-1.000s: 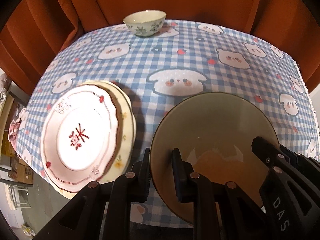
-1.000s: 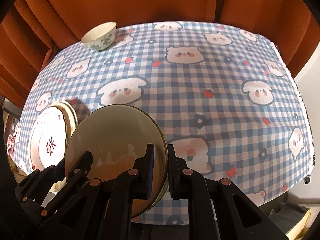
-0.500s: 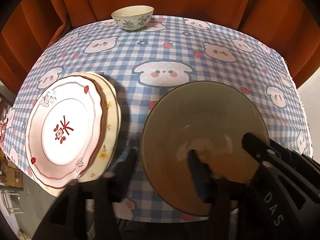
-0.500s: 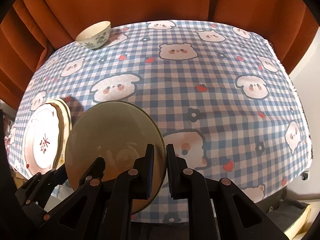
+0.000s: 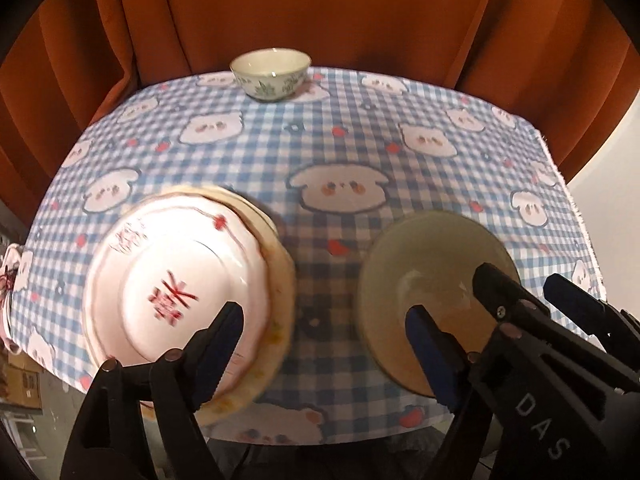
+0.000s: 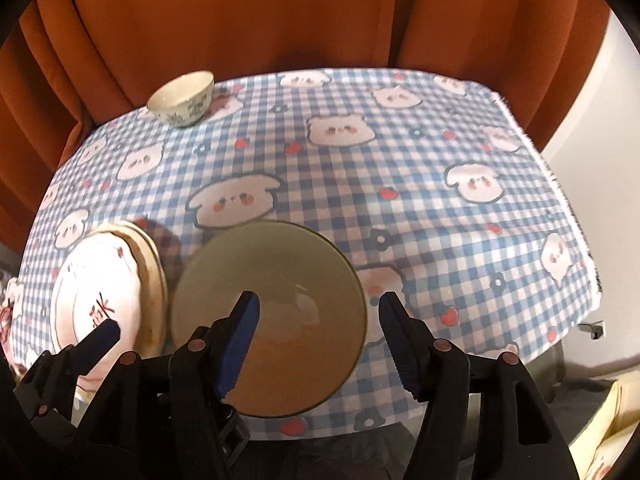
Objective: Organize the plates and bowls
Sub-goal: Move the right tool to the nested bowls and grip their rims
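Plates sit at the left of the checked tabletop (image 5: 360,152): a pink plate (image 5: 176,280) stacked on a cream plate (image 5: 280,280). Above them the left claw (image 5: 320,344) has just been opening, jaws wide, gripping nothing. Beside the stack lies a dark glass plate (image 6: 272,280); the right claw (image 6: 320,320), also just opened, straddles its rim without touching. A small patterned bowl (image 5: 270,74) stands at the far edge.

Your left black plastic two-finger gripper (image 5: 320,340) | blue pads, copper screws | right black gripper (image 6: 320,328) | white "DAS" lettering.
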A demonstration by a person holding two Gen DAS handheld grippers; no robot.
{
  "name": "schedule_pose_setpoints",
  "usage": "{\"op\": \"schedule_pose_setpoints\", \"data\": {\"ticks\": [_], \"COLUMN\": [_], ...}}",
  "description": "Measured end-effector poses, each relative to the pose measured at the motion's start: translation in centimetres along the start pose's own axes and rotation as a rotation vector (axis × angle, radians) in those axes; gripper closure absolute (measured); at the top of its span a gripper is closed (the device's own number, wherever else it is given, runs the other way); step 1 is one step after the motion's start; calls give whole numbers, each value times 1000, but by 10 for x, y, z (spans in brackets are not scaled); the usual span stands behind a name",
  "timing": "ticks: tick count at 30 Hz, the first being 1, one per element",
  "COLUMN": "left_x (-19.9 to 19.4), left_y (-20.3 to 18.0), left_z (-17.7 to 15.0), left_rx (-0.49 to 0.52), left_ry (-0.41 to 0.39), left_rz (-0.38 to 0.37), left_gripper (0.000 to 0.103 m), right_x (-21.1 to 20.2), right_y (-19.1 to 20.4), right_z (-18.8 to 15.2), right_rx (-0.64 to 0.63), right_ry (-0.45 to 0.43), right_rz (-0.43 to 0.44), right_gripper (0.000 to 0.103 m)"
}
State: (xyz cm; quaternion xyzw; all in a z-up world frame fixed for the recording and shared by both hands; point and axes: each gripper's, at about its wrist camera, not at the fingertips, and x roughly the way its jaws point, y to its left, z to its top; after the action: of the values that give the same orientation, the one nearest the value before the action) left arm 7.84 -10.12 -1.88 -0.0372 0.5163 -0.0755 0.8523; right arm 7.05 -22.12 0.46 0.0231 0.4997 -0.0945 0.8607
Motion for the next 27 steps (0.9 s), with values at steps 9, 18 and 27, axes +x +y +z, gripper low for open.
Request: {"op": "schedule_pose_setpoints", "data": {"ticks": [9,18,27], "left_x": [-28,-29,-11], "left_y": [54,102,118], "left_z": [15,39,102], "left_rx": [50,50,16], "left_ry": [-98,-112,-153], "left_rz": [10,53,92], "left_gripper": [18,18,18], "right_x": [-35,-32,-11], "right_y": [56,111,139], "right_z": [7,21,86], "right_rx": [32,3,-52], "right_ry": [-95,-100,-128], "right_rz": [-16,7,42], "right_gripper": [37,37,37]}}
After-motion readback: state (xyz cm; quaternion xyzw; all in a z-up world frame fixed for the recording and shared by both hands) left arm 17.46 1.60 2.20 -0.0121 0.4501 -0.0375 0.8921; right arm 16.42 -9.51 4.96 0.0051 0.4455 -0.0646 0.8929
